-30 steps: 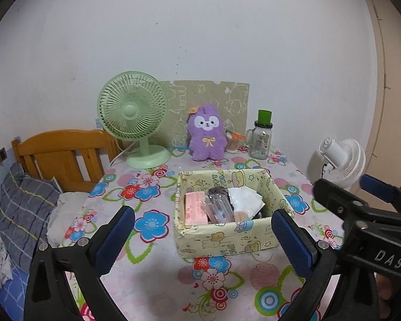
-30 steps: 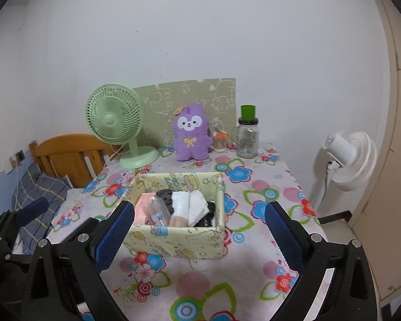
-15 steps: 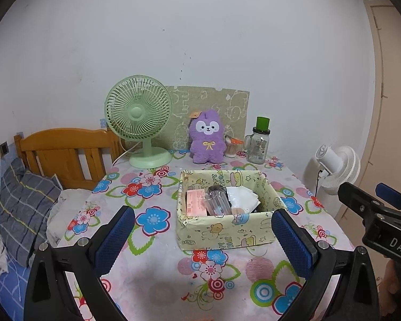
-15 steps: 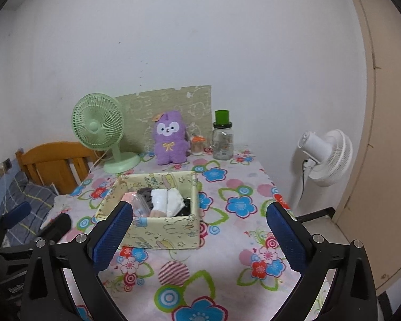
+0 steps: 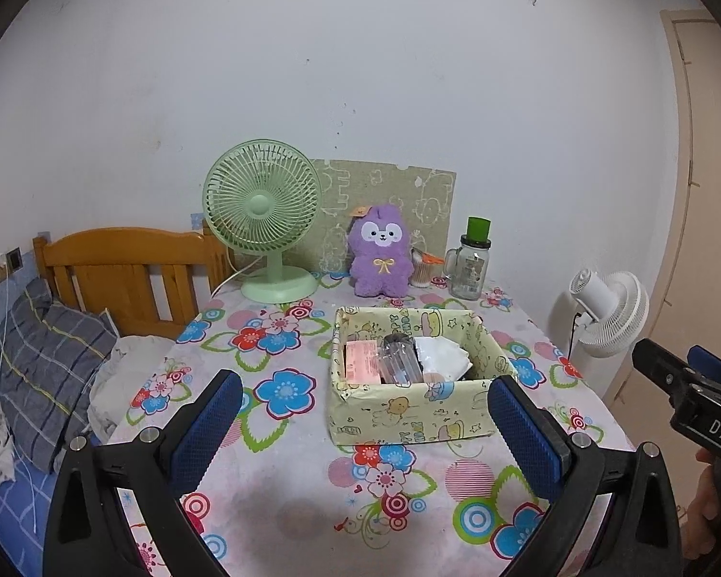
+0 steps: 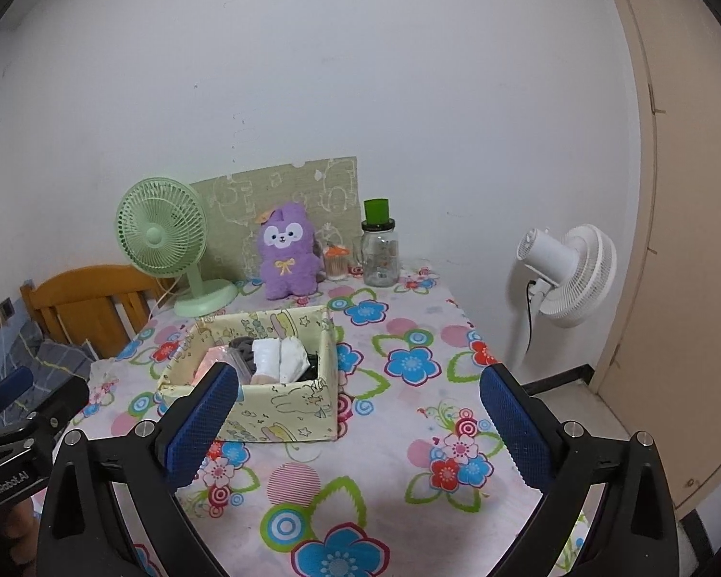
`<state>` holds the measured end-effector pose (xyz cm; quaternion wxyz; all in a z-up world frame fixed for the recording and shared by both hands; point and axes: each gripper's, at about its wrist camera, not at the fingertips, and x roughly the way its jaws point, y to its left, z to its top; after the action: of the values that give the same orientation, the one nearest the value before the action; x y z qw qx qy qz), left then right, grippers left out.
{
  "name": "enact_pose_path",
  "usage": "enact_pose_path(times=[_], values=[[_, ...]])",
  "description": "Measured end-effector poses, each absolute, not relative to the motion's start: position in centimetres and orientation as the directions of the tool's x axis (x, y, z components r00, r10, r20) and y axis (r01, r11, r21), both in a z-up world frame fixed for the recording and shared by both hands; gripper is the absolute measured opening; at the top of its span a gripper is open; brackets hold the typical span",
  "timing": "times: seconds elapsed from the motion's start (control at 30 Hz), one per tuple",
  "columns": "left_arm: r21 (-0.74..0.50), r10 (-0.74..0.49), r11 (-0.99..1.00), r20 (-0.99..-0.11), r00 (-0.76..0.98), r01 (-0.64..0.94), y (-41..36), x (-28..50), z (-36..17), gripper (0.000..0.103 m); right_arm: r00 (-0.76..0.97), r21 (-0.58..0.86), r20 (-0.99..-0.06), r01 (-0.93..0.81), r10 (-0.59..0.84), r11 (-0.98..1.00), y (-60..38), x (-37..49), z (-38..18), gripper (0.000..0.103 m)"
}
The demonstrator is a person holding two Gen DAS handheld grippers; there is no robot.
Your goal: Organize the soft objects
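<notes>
plush toy (image 5: pixel 379 252) sits upright at the back of the table (image 5: pixel 283 490), against the patterned board (image 5: pixel 423 192), between the green fan (image 5: pixel 263 221) and the glass jar (image 5: pixel 471 264). face points toward both cameras, long axis vertical, ears up. my read: very light, squashy, fuzzy surface so not slippery, nothing fragile. best hold is across the torso at the bow, fingers on the two sides. ears or feet would just fold and let it droop.

nearer, at the table's middle, is the open paper box (image 5: pixel 408 413). it already holds a pink packet (image 5: pixel 363 363), a clear bag (image 5: pixel 399 360) and white folded cloth (image 5: pixel 440 360), all soft or crinkly. the box's long axis runs left-right in the left view. the packet stands on edge. room left in the box is hard to judge from here.

left gripper (image 5: pixel 365 425): spread wide, nothing between the blue pads, hanging above the near table edge in front of the box. right gripper (image 6: pixel 358 428): likewise wide and empty, right of the box. both well short of the toy. risk on reach: jar and small toothpick pot (image 5: pixel 420 271) stand just beside the toy's side, easy to knock.
</notes>
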<state>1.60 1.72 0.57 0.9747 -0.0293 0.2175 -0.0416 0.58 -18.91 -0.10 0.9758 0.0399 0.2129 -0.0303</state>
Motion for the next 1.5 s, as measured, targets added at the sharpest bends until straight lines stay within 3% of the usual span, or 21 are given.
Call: enact_pose_path(times=[1.5], values=[[-0.069, -0.117, 0.993, -0.421, 0.9, 0.096, 0.8, 1.8, 0.7, 0.103, 0.913, 0.052, -0.408, 0.041, -0.016, 0.998, -17.6, 1.0, -0.2, 0.103]])
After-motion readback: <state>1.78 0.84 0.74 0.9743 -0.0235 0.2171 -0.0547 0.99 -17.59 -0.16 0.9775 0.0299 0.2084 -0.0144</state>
